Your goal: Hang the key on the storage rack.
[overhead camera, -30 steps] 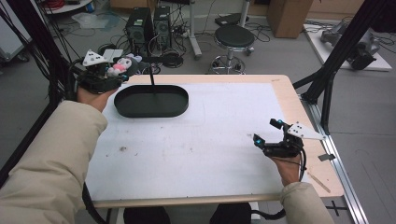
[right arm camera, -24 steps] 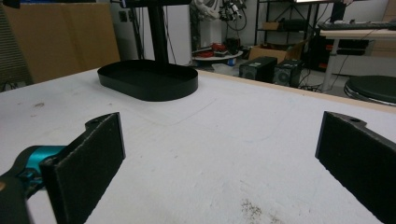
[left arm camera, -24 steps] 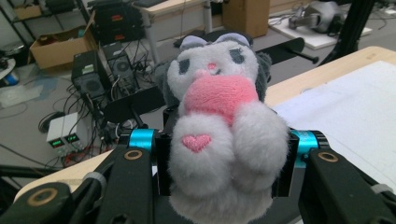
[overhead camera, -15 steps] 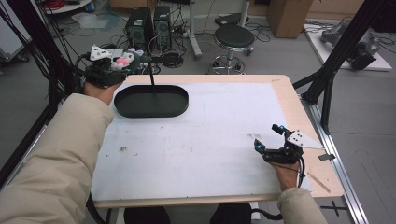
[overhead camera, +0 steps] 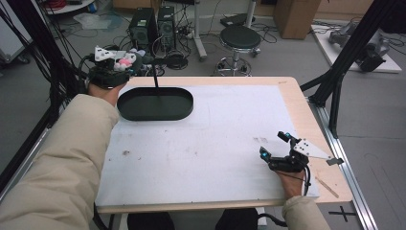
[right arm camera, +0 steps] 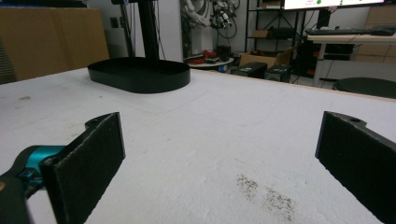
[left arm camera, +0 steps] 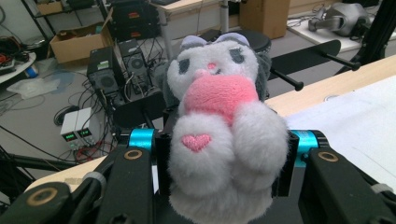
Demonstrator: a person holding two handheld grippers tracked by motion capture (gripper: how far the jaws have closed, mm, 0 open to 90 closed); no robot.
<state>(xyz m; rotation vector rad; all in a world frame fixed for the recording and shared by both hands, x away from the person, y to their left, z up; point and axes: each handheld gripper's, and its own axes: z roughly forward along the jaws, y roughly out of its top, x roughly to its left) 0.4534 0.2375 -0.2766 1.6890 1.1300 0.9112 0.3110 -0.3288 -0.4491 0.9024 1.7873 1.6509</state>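
plush cat toy: white-grey, pink heart, upright | left gripper: clamped on toy's sides | right gripper: spread wide, empty

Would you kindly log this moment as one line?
left claw: shut on plush toy | right claw: open, low over table | tray: holds nothing

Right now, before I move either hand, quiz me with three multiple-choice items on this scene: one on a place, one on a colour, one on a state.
1. Where is the plush toy?
A. clamped in the left gripper
B. lying in the tray
C. on the stool

2. What colour is the oval tray?
A. white
B. black
C. red

3. How does the right gripper stand?
A. shut on the toy
B. shut on nothing
C. open, nothing between its jaws

Answers: 1 A, the left gripper view shows the pads pressing the toy's sides; 2 B, it looks black in the high view; 3 C, its jaws stand wide apart over the bare white table.
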